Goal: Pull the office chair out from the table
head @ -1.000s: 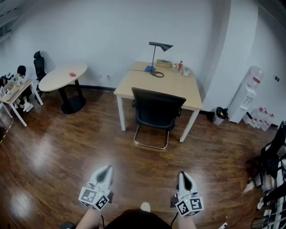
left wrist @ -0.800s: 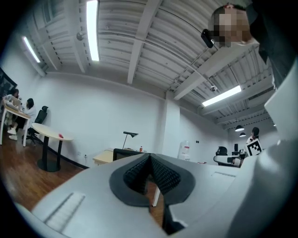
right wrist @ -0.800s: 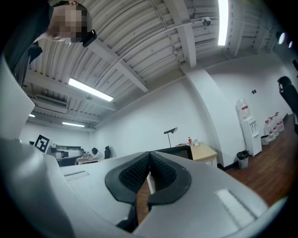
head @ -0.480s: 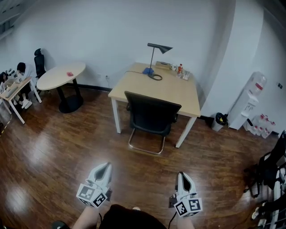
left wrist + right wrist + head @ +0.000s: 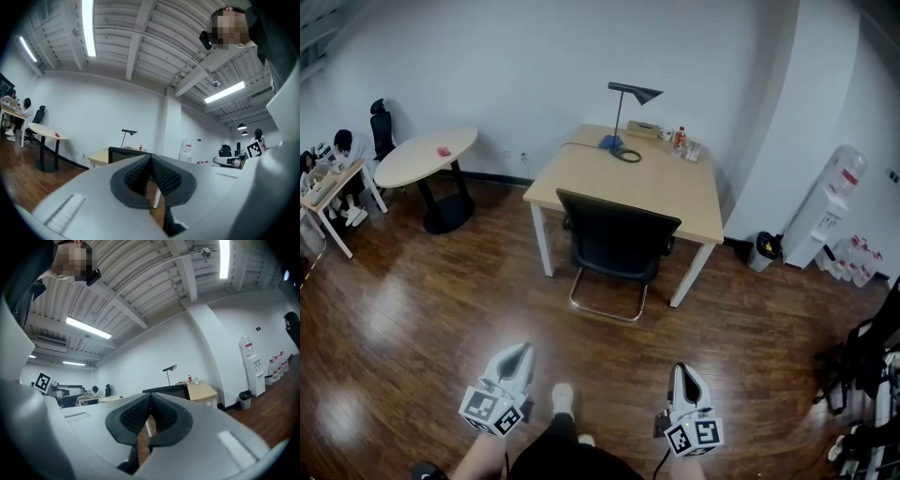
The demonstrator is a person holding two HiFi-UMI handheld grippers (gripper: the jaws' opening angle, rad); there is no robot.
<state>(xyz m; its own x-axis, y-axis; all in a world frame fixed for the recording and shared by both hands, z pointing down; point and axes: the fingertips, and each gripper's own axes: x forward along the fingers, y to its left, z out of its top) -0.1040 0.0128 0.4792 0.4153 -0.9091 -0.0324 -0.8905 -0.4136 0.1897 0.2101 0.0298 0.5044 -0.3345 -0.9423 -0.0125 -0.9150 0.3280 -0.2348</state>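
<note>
The office chair (image 5: 619,246) stands pushed in at the near edge of the bench (image 5: 661,187), its black backrest facing the person. The chrome loop of its base (image 5: 607,305) rests on the wooden floor (image 5: 412,309) just in front of the bench. Both grippers are held low and level, pointing toward the bench but well short of it, and neither touches the chair. The left gripper (image 5: 521,351) has its jaws pressed together with nothing between them, and the right gripper (image 5: 684,368) is likewise closed and empty. The chair looks like a stiff metal frame with a firm padded or mesh back. Its base seems to be a sled rail rather than castors, so I judge that it will drag across the floor instead of rolling. It probably has moderate weight and some friction, and it may tip toward the person if hauled only from high up. The likeliest hold is the top edge of the backrest, one gripper near each upper corner, with the jaws opened first so they can straddle that rim. A straight, even pull away from the bench should keep the chair from skewing into the bench leg (image 5: 689,274). A desk lamp (image 5: 636,93) and small bottles (image 5: 680,141) stand at the far end of the bench, and a knock could shake them.
</note>
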